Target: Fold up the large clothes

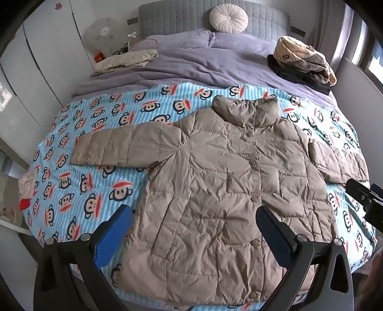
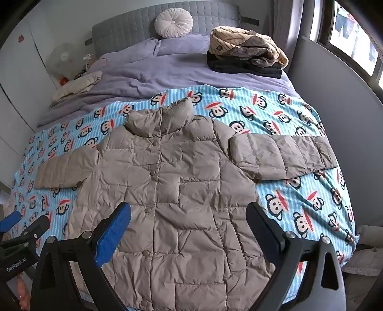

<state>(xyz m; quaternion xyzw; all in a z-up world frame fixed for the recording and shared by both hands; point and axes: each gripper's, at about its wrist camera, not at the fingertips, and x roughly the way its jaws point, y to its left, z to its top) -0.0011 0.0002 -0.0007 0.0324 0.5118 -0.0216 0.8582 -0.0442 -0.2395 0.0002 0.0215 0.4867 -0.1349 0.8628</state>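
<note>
A beige quilted puffer jacket [image 1: 222,186] lies flat and buttoned, front up, on a blue monkey-print blanket [image 1: 83,167], both sleeves spread sideways. My left gripper [image 1: 191,222] hovers open above the jacket's lower left part, nothing between its blue pads. In the right wrist view the same jacket [image 2: 172,191] fills the middle, its right sleeve [image 2: 282,158] stretched out. My right gripper [image 2: 189,222] hangs open over the jacket's lower half, holding nothing. Each gripper shows at the edge of the other's view: the right one [image 1: 366,196], the left one [image 2: 21,229].
A purple duvet [image 1: 191,64] covers the bed's far half. Folded clothes are stacked at the far right [image 2: 246,52] and a pale folded garment at the far left [image 1: 126,59]. A round cushion [image 1: 228,18] leans on the grey headboard. White wardrobes [image 1: 36,59] stand left, a wall [image 2: 335,95] right.
</note>
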